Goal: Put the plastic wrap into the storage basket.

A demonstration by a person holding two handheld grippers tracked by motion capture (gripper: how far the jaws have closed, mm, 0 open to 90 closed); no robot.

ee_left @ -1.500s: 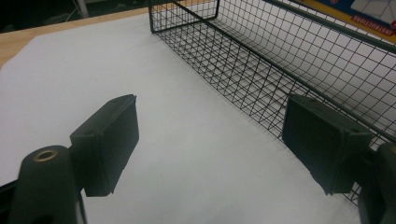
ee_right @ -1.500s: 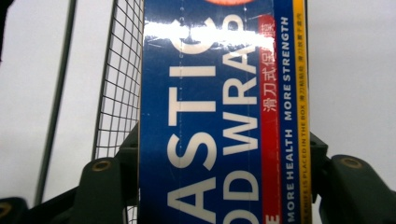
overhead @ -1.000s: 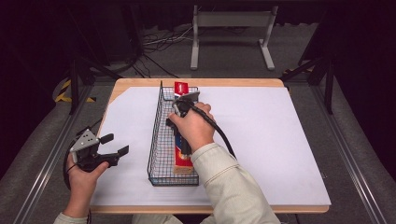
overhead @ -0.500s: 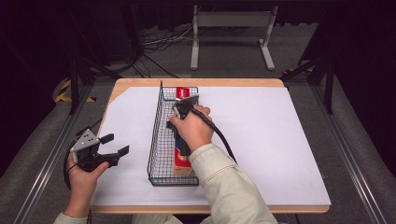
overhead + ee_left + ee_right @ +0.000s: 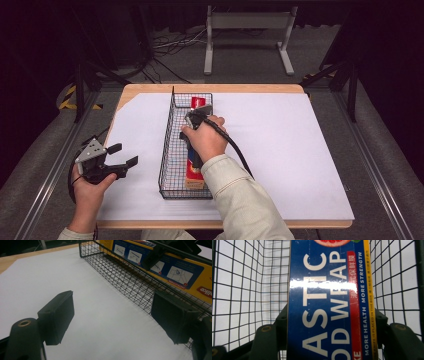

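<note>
Closed around the plastic wrap box (image 5: 329, 302), the right gripper (image 5: 196, 119) is seen inside the wire basket (image 5: 172, 150); in the right gripper view its two jaws are pressed on the two long sides of the box. One box is counted, long and narrow, blue, red and yellow, and it is lying lengthwise in the basket, with one end toward the person and the other under the gripper. One basket is counted, of black wire, standing in the left half of the table.

Two grippers are counted. The left gripper (image 5: 119, 159) is held just above the white sheet (image 5: 300, 150), left of the basket and near the front edge, with its jaws spread wide and nothing between them. In the left gripper view the basket wall (image 5: 130, 282) is seen near its far jaw, and the yellow side of the box is seen through the mesh.

One wooden table (image 5: 210, 88) is seen, and almost all of its top is covered by the white sheet. Grey floor is seen around the table, with metal rails at both sides. Behind the table, one grey metal stand (image 5: 247, 30) and some cables (image 5: 170, 47) are lying on the floor before a dark background. The middle part of the box is hidden by the right hand (image 5: 206, 142) and sleeve in the high view.
</note>
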